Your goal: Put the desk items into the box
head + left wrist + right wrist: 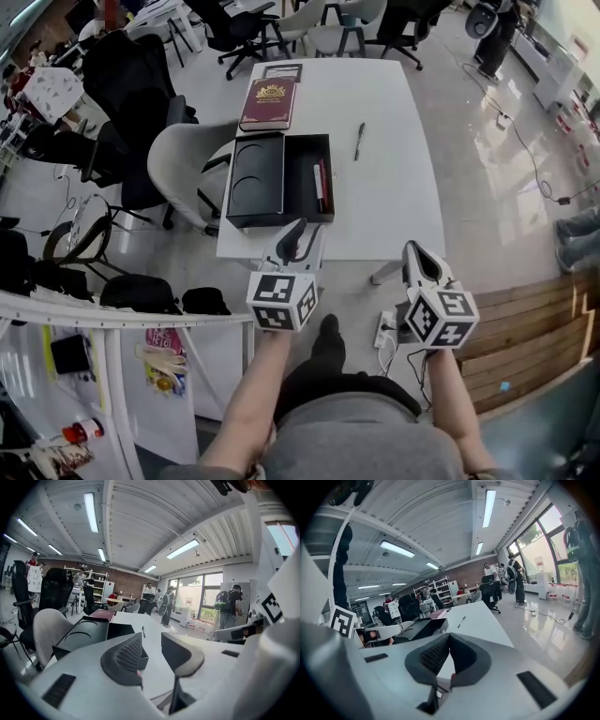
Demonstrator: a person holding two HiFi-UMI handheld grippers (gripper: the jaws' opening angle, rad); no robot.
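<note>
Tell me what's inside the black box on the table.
The black box stands open. Slim pen-like items, one red, lie along its right wall; the rest of its floor looks bare, though dark. The left gripper overlaps the near edge, hiding a little there.

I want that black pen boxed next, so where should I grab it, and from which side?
Probably mid-barrel on the pen, straight down from above, jaws across its thin width. It lies flat on the table, pointing away from you, right of the box.

A white chair stands just beside the white tabletop. Black chairs are farther off. A power strip lies on the floor.
</note>
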